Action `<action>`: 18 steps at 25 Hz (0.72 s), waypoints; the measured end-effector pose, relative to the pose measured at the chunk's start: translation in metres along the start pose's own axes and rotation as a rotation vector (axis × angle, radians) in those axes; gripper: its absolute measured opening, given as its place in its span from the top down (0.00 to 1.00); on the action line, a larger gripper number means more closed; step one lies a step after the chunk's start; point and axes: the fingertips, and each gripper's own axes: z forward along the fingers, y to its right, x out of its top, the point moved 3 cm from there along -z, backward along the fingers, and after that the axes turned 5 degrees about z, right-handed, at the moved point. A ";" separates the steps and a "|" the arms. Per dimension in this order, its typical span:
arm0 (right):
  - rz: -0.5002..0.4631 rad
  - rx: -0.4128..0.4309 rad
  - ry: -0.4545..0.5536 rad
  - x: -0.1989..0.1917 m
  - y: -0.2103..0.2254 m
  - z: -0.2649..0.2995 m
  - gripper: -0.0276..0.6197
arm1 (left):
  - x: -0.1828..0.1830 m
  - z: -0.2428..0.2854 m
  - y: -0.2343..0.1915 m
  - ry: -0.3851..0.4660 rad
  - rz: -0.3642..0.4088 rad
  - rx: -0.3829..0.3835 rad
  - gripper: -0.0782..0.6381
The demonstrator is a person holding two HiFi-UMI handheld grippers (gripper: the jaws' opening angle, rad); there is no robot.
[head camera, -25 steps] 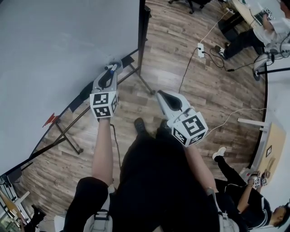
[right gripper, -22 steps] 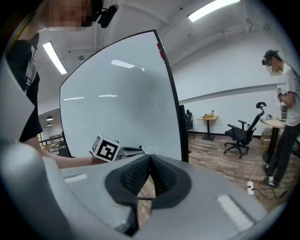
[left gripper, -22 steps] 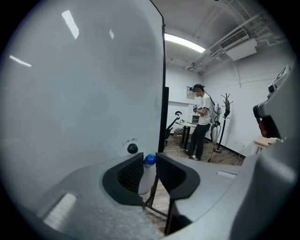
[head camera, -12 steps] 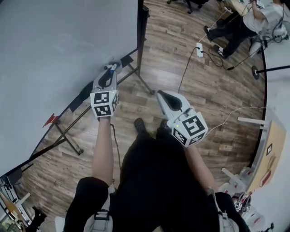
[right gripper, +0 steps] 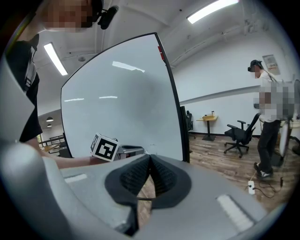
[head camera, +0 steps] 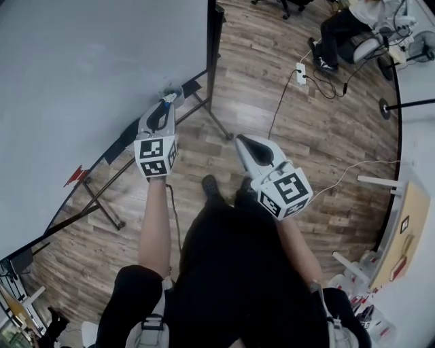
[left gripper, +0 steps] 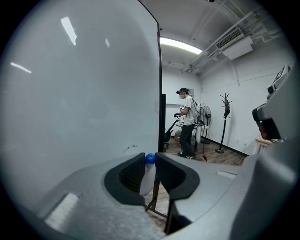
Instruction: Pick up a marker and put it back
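A white marker with a blue cap stands between the jaws of my left gripper, which is shut on it. In the head view the left gripper holds the marker at the lower right of the whiteboard, just above its dark tray ledge. My right gripper hangs over the wooden floor to the right, away from the board. Its pads meet with nothing between them. The left gripper's marker cube shows beside the whiteboard in the right gripper view.
The whiteboard stands on a metal frame with legs on wooden floor. A red object lies on the tray ledge further left. A power strip with cables lies on the floor. People stand or sit at the far right and beyond the board.
Both grippers stay almost where they were, the marker still in the left one. The people in the background at the right have moved about.
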 end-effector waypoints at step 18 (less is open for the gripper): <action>-0.006 0.101 0.034 0.006 0.010 -0.019 0.95 | 0.050 -0.039 0.022 0.096 0.038 0.091 0.78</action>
